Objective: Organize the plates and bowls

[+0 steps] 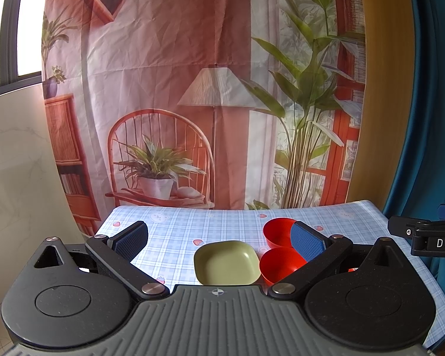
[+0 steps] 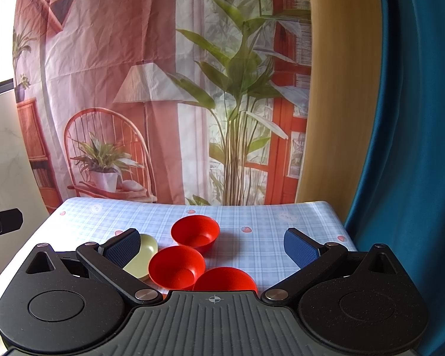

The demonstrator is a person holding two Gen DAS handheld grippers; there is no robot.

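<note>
A pale green square plate [image 1: 226,262] lies on the checked tablecloth [image 1: 192,225], between my left gripper's fingers. Two red bowls, far [image 1: 277,231] and near [image 1: 280,264], sit to its right, partly behind the right finger. My left gripper [image 1: 221,237] is open and empty above the table. In the right wrist view three red bowls, far [image 2: 195,233], middle [image 2: 176,265] and near [image 2: 225,279], stand close together, with the green plate [image 2: 144,255] at their left, partly behind the left finger. My right gripper [image 2: 213,247] is open and empty above them.
The table [image 2: 281,216] ends at a printed backdrop cloth behind. A blue curtain [image 2: 406,148] hangs at the right. The other gripper's black body shows at the right edge of the left wrist view [image 1: 427,234] and at the left edge of the right wrist view [image 2: 3,222].
</note>
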